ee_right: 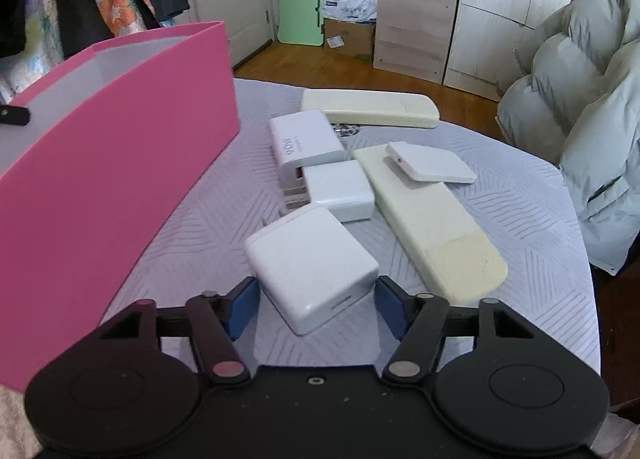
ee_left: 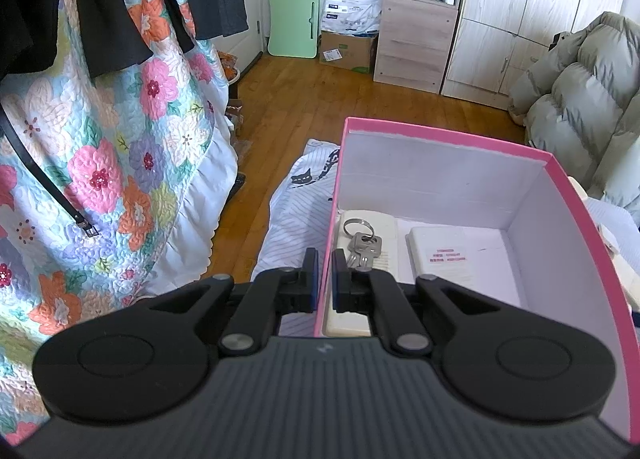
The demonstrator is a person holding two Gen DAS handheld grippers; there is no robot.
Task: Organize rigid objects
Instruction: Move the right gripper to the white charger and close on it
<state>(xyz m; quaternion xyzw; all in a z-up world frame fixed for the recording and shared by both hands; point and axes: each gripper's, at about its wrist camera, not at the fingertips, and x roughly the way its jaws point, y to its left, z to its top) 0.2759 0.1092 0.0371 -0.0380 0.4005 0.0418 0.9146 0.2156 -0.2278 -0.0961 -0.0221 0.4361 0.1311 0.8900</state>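
Note:
My left gripper is shut on the left wall of the pink box, with one pad outside and one inside. In the box lie a ring of keys, a cream remote and a white block. In the right wrist view the pink box stands at the left. My right gripper is open, its blue pads flanking the near end of a white charger that rests on the cloth. Beyond lie a smaller white charger, a 90W charger, a long cream remote, a flat white square and a far remote.
A pale striped cloth covers the round table, which drops off at the right and far edges. A grey puffy coat hangs at the right. A floral quilt and dark clothes hang at the left. Wooden cabinets stand across the floor.

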